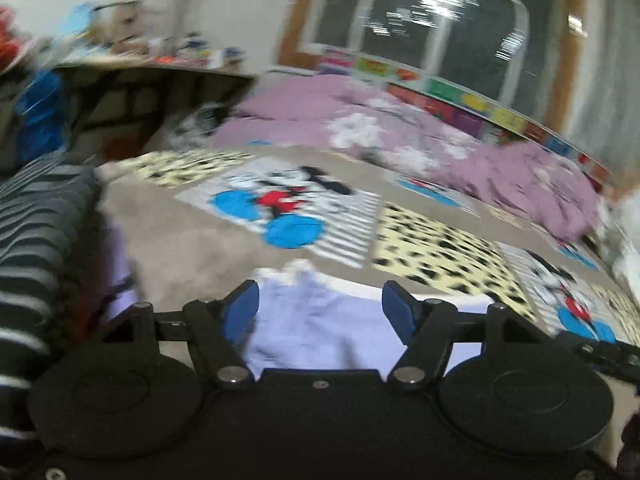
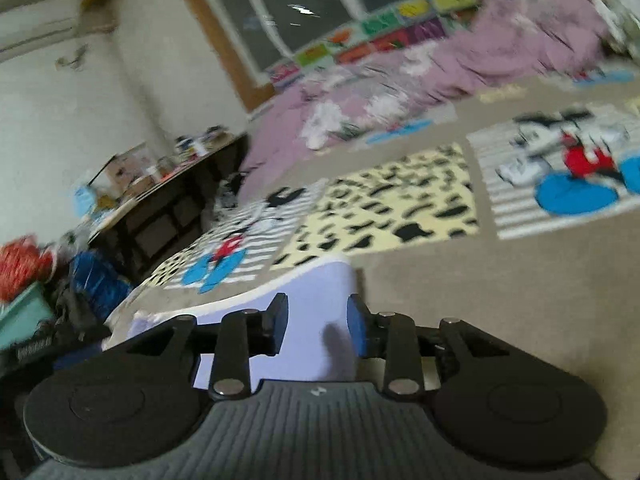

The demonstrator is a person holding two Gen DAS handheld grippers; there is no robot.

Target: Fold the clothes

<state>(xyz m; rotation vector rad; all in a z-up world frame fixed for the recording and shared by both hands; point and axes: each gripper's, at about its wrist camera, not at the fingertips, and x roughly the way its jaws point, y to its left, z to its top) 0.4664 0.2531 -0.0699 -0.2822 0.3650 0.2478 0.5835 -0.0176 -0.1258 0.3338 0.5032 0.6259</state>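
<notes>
The lilac garment is lying flat on the bed, on the beige cartoon-print blanket, and it is sitting right under both tools. In the left wrist view its white-trimmed far edge is showing just past the fingertips, and the cloth is spreading out to either side beneath the left hand-held gripper, which is hanging over it with its jaws spread wide and nothing between the blue pads. In the right wrist view the garment is running as a long strip from the near foreground away toward the upper left, so its long axis is seeming to lie across from one tool to the other. The right hand-held gripper is also standing released, jaws apart, over the strip's right end, with bare blanket beginning just beside its right finger. Both tools look about equally close; whether either is touching the cloth cannot be told through the blur. A purple quilt is lying bunched well beyond, against the window wall.
</notes>
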